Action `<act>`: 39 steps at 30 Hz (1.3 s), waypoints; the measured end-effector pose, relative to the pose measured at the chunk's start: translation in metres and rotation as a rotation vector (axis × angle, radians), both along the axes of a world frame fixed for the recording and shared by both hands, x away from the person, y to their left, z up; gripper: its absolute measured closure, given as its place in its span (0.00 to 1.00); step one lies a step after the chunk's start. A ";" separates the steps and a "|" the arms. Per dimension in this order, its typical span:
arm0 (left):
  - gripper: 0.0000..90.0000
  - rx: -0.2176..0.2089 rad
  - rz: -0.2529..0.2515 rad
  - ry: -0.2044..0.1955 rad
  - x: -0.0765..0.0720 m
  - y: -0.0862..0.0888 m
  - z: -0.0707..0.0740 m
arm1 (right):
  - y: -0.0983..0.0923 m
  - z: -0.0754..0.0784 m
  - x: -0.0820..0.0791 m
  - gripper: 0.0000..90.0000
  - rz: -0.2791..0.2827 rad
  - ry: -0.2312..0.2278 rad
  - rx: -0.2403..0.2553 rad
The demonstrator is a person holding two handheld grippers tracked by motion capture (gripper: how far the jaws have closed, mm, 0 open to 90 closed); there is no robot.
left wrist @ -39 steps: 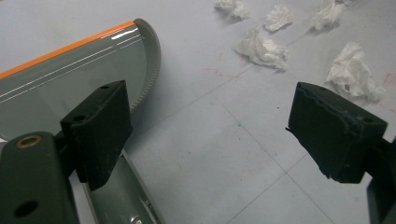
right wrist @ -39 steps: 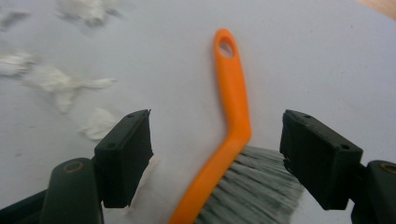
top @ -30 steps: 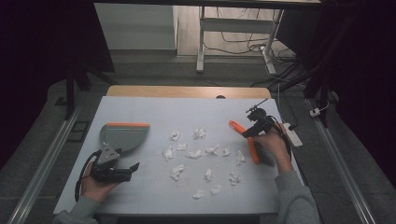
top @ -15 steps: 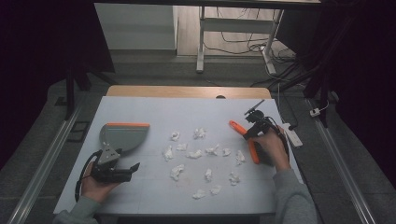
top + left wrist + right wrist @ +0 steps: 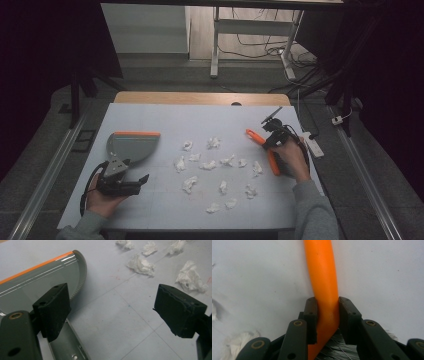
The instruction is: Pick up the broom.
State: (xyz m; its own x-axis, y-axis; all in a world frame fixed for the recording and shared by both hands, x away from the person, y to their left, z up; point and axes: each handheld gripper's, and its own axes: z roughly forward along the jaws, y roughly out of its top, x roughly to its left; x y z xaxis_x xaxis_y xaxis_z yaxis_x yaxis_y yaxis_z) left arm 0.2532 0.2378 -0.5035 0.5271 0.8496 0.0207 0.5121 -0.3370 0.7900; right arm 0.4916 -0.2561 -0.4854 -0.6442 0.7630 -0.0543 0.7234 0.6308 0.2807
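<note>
At right of centre in the high view, the right gripper (image 5: 272, 141) has tilted the orange brush (image 5: 273, 161) it clamps by the handle, its tip now lower than a second ago. At lower left the left gripper (image 5: 131, 184) waits spread wide beside the dustpan (image 5: 131, 145). Sweeping the paper scraps (image 5: 208, 165) looks imminent.

Gaping claw (image 5: 111, 312) — dustpan (image 5: 47, 282), tissue wads (image 5: 140, 265)
</note>
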 end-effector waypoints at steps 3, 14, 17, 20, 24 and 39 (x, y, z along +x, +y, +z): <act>0.17 -0.004 -0.003 -0.024 -0.001 -0.002 0.003 | -0.008 0.015 -0.005 0.78 -0.009 -0.043 0.045; 0.21 -0.090 -0.018 -0.050 0.011 -0.012 0.012 | -0.029 0.082 -0.040 0.78 -0.009 -0.209 0.343; 0.22 -0.113 -0.015 -0.045 0.016 -0.014 0.013 | -0.025 0.085 -0.043 0.78 -0.010 -0.225 0.387; 0.22 -0.132 -0.017 -0.053 0.018 -0.018 0.015 | -0.021 0.086 -0.045 0.78 -0.011 -0.228 0.419; 0.23 -0.156 -0.024 -0.077 0.022 -0.027 0.017 | -0.012 0.090 -0.049 0.78 -0.028 -0.248 0.512; 0.24 -0.094 -0.077 -0.079 0.034 -0.059 0.023 | 0.034 0.092 -0.059 0.78 -0.007 -0.279 0.695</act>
